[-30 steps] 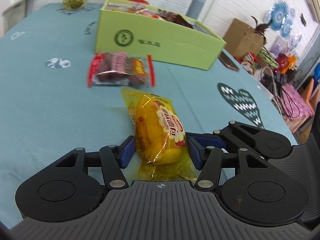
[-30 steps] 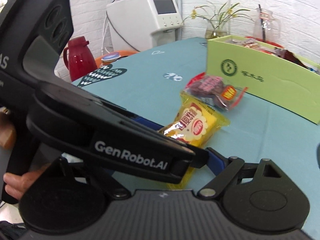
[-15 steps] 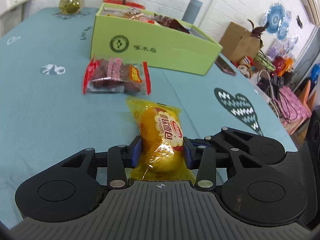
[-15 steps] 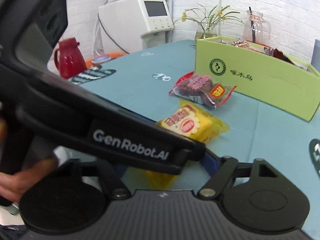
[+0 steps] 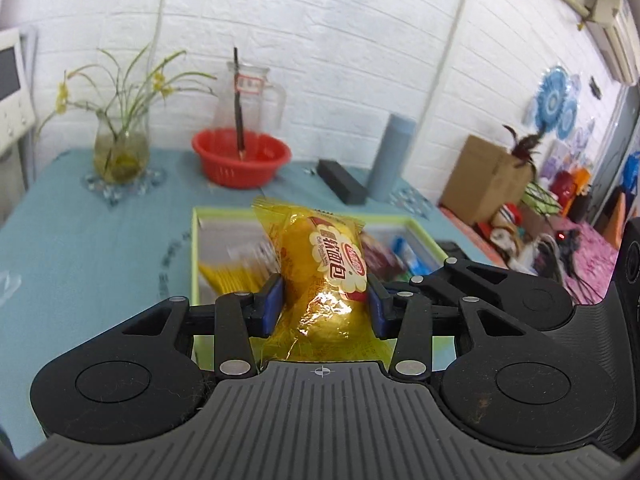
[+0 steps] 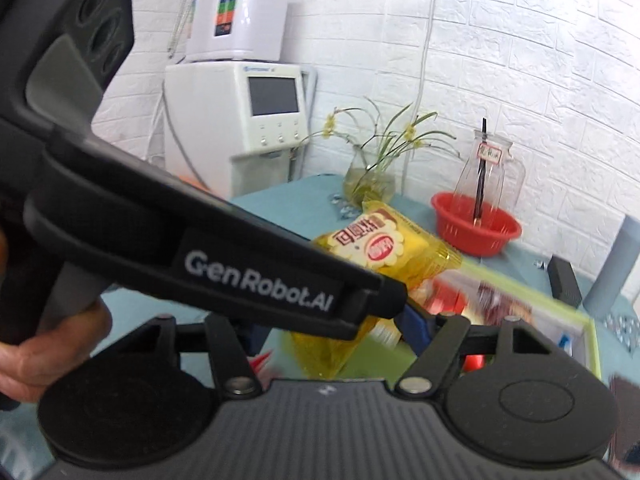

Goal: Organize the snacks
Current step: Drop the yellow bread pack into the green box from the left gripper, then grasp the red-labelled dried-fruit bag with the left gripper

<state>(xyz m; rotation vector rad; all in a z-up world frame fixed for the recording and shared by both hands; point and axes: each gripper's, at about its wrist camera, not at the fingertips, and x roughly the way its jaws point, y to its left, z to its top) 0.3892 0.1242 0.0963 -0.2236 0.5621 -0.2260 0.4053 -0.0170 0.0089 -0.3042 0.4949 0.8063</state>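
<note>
A yellow snack packet with a red-and-white label hangs in the air, and my left gripper is shut on its lower half with both blue pads pressing it. The packet is above the near part of the open green box, which holds several snacks. In the right wrist view the left gripper's black body crosses in front. The packet sticks out past it, over the box rim. My right gripper straddles the packet's tail. One blue pad shows beside it, the other is hidden.
Behind the box stand a red basket, a glass jug, a vase with a plant, a blue-grey cylinder and a black box. A white machine is at the table's far left. A hand holds the left gripper.
The left gripper's jaws closed on the yellow packet on the table. Both grippers then rose and moved forward to above the green box. The red packet has dropped out of view.
</note>
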